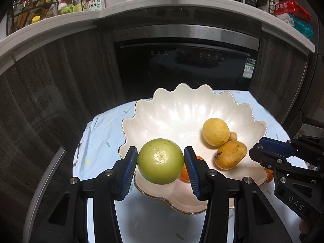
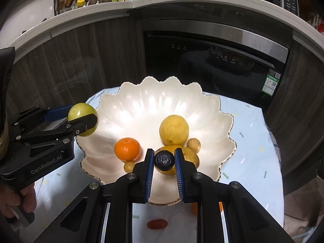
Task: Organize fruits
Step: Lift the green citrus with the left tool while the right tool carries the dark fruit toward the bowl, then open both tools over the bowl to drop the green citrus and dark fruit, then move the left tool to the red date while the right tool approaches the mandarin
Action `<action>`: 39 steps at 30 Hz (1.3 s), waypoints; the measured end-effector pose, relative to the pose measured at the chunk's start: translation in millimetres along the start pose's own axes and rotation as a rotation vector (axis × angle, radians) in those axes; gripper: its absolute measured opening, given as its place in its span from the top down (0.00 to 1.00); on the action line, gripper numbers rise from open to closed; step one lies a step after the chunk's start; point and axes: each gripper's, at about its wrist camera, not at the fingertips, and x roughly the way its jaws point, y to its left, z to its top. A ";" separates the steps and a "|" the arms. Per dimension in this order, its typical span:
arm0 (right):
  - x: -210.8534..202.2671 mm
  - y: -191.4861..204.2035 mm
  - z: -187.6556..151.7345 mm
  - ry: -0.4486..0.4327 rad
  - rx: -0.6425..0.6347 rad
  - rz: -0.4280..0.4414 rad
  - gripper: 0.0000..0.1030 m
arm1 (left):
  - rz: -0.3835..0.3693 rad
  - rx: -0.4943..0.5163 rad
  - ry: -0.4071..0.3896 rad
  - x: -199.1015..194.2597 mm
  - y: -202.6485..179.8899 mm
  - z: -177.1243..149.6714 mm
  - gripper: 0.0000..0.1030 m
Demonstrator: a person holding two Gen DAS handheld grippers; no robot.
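**Two fruits being carried to the bowl**

Left wrist view: the left gripper (image 1: 160,163) is pinching a green fruit (image 1: 160,161) between its blue pads, holding it over the near left rim of the white bowl (image 1: 182,105). In the bowl a yellow citrus (image 1: 215,132) is lying against a mango (image 1: 230,155), with a small tan fruit (image 1: 233,136) wedged between them. An orange (image 1: 185,174) is peeking out behind the right finger. The right gripper (image 1: 263,151) is entering from the right edge; from here I cannot tell what its fingers are doing.

To place the green fruit well, it should probably be moving further over the open left half of the bowl and coming low before the pads part, so it is not rolling into the others or off the scalloped rim.

Right wrist view: the right gripper (image 2: 164,160) is pinching a small dark wrinkled fruit (image 2: 164,160) over the near part of the bowl, just above the mango. It likely wants setting into a gap beside the orange (image 2: 127,149), gently.

Hard to make out: the mango is mostly hidden behind the dark fruit; another small tan fruit (image 2: 129,166) is half covered by the left finger. A red item (image 2: 157,224) on the cloth (image 2: 253,133) is blurred, and an orange shape near the right finger is cut off.
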 end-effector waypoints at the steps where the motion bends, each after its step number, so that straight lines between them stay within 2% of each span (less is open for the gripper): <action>1: 2.0 -0.4 0.2 0.008 0.003 0.002 0.79 | -0.002 -0.002 0.005 1.3 0.3 -0.1 0.54; 4: 4.9 -2.5 0.0 0.022 0.017 -0.001 0.78 | -0.002 -0.005 0.022 4.3 1.5 -2.4 0.54; 5: 5.1 -2.9 0.1 0.024 0.018 0.000 0.75 | 0.003 -0.004 0.026 4.8 1.4 -3.4 0.53; 6: 4.6 -3.0 0.4 0.020 0.018 -0.001 0.64 | 0.005 -0.005 0.021 3.9 1.8 -4.3 0.50; 8: 1.3 -2.7 0.6 0.002 0.017 -0.019 0.47 | 0.027 -0.005 -0.002 -1.0 1.8 -5.1 0.33; 9: -0.9 -2.6 0.8 -0.008 0.018 -0.022 0.43 | 0.034 -0.007 -0.010 -2.7 2.0 -4.7 0.30; 12: -4.3 -1.5 1.7 -0.019 0.013 -0.028 0.42 | 0.042 -0.008 -0.021 -7.0 3.4 -3.0 0.30; 14: -6.6 -1.7 2.0 -0.026 0.014 -0.030 0.42 | 0.051 -0.007 -0.028 -9.7 3.8 -1.8 0.25; 16: -9.2 -2.4 1.7 -0.033 0.017 -0.037 0.36 | 0.060 -0.010 -0.035 -12.5 4.3 -1.1 0.20; 18: -14.0 -3.5 1.3 -0.051 0.025 -0.053 0.26 | 0.066 -0.012 -0.044 -16.3 4.3 -0.6 0.17; 39: -65.9 -21.0 -11.5 -0.118 0.046 -0.092 0.25 | 0.066 0.025 -0.082 -61.6 -23.4 -7.1 0.14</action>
